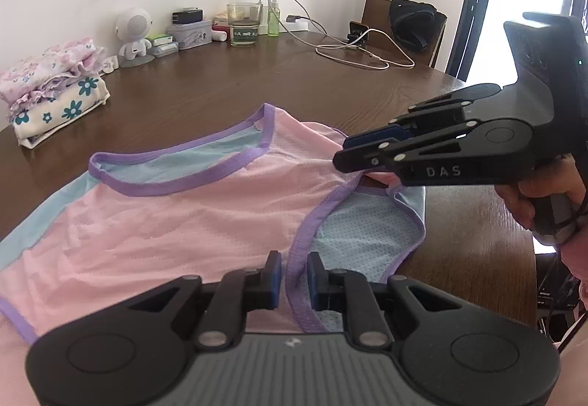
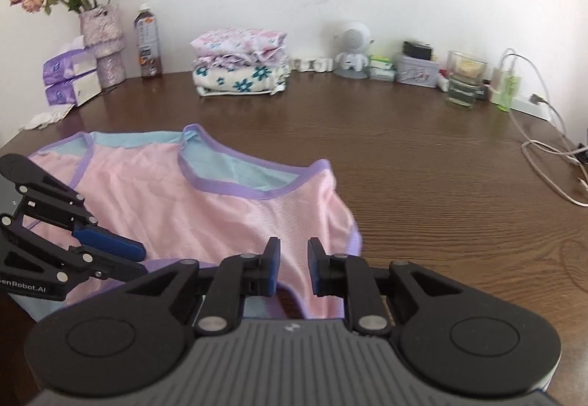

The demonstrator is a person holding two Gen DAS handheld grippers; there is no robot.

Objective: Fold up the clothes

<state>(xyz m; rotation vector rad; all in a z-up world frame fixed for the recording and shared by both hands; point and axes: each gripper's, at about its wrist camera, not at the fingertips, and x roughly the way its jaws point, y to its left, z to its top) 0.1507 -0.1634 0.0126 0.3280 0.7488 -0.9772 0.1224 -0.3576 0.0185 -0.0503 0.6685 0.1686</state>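
Pink mesh with purple trim and pale blue panels — the top (image 1: 176,215) lies spread on the dark wood surface (image 1: 228,82), neckline toward the far wall. In the left wrist view the left tool (image 1: 294,268) sits low over the near armhole, its blue pads parted by a narrow gap with the purple trim (image 1: 297,259) running up between them; the pads do not look pressed on it. The right tool (image 1: 340,152) comes in from the right, held by a hand (image 1: 540,196), its fingers nearly together above the top's right shoulder; I cannot tell whether cloth is caught there. A folded stack (image 1: 55,90) rests far left. In the right wrist view the right tool (image 2: 294,255) shows a small gap between its pads, pink cloth lying below them and not pinched. The left tool (image 2: 141,259) reaches in from the left over the top (image 2: 205,207). The folded stack (image 2: 239,64) sits by the wall — a vase (image 2: 101,42) and bottle (image 2: 147,42) to its left.
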